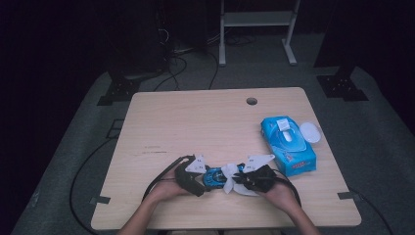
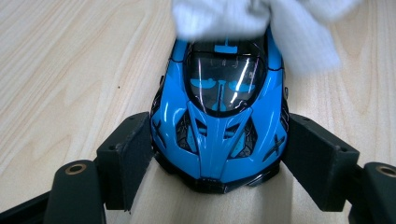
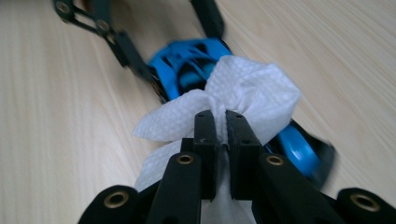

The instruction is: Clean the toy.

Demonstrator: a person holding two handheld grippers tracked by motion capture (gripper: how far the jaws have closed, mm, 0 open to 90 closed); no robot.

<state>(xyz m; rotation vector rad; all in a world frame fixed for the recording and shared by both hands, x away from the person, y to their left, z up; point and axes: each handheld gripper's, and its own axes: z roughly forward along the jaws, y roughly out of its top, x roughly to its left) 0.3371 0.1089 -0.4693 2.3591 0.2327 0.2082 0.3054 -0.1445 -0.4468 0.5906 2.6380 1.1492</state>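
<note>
A blue toy sports car [image 2: 219,116] rests on the wooden table [image 1: 195,122] near its front edge. My left gripper [image 2: 217,154] is shut on the car's nose, one pad against each flank. My right gripper [image 3: 220,119] is shut on a bunched white tissue [image 3: 243,88], which lies on the car's [image 3: 187,65] rear half. In the high view the car [image 1: 214,177] sits between my left gripper [image 1: 201,182] and my right gripper [image 1: 239,180], with the tissue [image 1: 229,176] draped over it.
A blue wet-wipes pack [image 1: 288,145] lies at the right of the table, its white lid [image 1: 310,132] flipped open beside it. A round cable hole [image 1: 251,101] sits near the far edge. A white frame [image 1: 257,29] stands on the floor beyond.
</note>
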